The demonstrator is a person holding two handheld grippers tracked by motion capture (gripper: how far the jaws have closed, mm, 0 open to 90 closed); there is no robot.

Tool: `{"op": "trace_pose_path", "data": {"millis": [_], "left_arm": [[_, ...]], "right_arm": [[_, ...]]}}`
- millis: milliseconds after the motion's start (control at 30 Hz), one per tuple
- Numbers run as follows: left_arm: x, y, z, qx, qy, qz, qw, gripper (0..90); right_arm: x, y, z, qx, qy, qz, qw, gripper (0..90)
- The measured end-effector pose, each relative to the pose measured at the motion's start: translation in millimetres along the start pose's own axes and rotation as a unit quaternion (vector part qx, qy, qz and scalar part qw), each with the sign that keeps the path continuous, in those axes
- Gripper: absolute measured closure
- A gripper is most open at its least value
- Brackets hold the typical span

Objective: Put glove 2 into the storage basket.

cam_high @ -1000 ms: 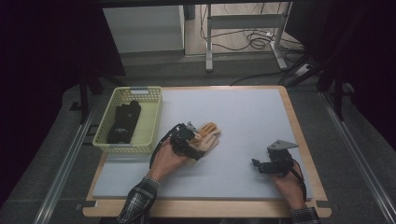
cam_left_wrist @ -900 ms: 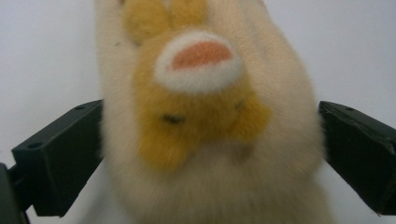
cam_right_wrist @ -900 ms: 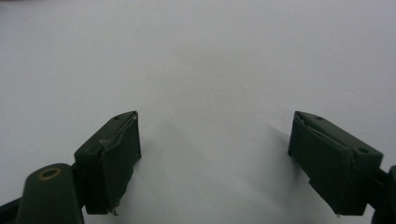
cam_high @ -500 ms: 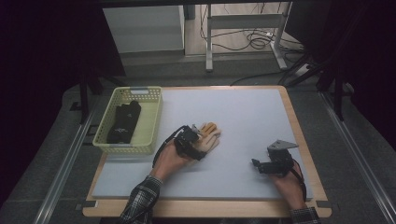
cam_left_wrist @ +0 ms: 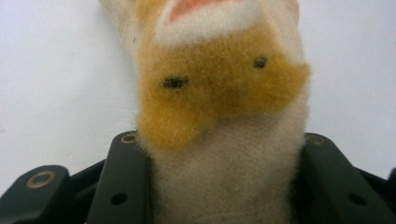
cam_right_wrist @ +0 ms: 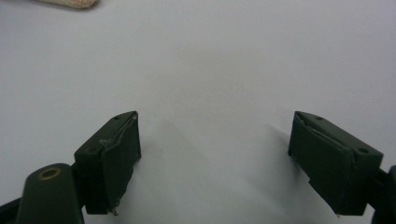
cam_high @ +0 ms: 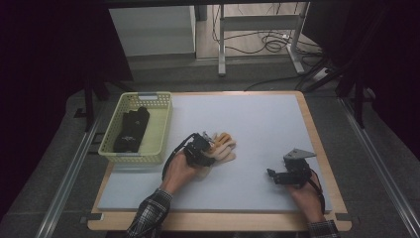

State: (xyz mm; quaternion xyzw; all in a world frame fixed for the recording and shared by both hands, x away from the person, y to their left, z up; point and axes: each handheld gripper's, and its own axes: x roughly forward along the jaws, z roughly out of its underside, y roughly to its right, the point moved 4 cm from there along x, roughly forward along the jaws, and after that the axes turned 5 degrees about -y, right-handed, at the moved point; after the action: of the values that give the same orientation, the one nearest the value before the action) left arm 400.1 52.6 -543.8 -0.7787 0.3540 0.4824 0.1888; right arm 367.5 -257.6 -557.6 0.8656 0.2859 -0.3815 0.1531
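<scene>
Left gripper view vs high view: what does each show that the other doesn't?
Left gripper view alone: fuzzy fabric up close on the tan and cream plush item, two small dark marks on its tan patch, and the left tongs pressing its cream part from both sides, their jaws having just been closing.

High view alone: the yellow-green plastic mesh basket holding a black item, the right tongs apart on the mat, both hands, the wooden table edge.

Both: the plush item, the left tongs, the pale grey mat.
</scene>
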Motion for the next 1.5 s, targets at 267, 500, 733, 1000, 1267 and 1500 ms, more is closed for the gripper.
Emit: {"op": "trace_pose_path", "data": {"millis": [267, 500, 733, 1000, 1267, 1500], "left_arm": [[-22.4, -9.5, -8.8, -0.023, 0.017, -0.004, 0.9996, 55.5], [-46.5, -23.9, -14.6, -0.043, 0.026, -0.014, 0.9986, 55.3], [-74.8, -47.3, -16.8, -0.069, 0.035, -0.032, 0.9965, 55.1], [-104.4, -78.5, -13.7, -0.108, 0.046, -0.058, 0.9914, 54.9], [-131.8, -112.9, 2.8, -0.153, 0.065, -0.084, 0.9825, 54.7], [-145.6, -138.4, 18.5, -0.189, 0.079, -0.104, 0.9733, 54.7]], "right_arm": [[-0.1, 0.0, 0.0, 0.0, 0.0, 0.0, 1.0, 16.5], [-0.1, -0.1, 0.1, 0.001, 0.0, -0.001, 1.0, 16.5], [0.0, 0.1, 0.1, 0.0, 0.0, 0.0, 1.0, 16.5], [0.1, 0.0, 0.1, 0.001, 0.001, 0.0, 1.0, 16.5], [0.1, 0.0, 0.0, 0.0, 0.001, 0.0, 1.0, 16.5], [0.2, 0.1, 0.0, 0.0, 0.001, 0.0, 1.0, 16.5]]}}
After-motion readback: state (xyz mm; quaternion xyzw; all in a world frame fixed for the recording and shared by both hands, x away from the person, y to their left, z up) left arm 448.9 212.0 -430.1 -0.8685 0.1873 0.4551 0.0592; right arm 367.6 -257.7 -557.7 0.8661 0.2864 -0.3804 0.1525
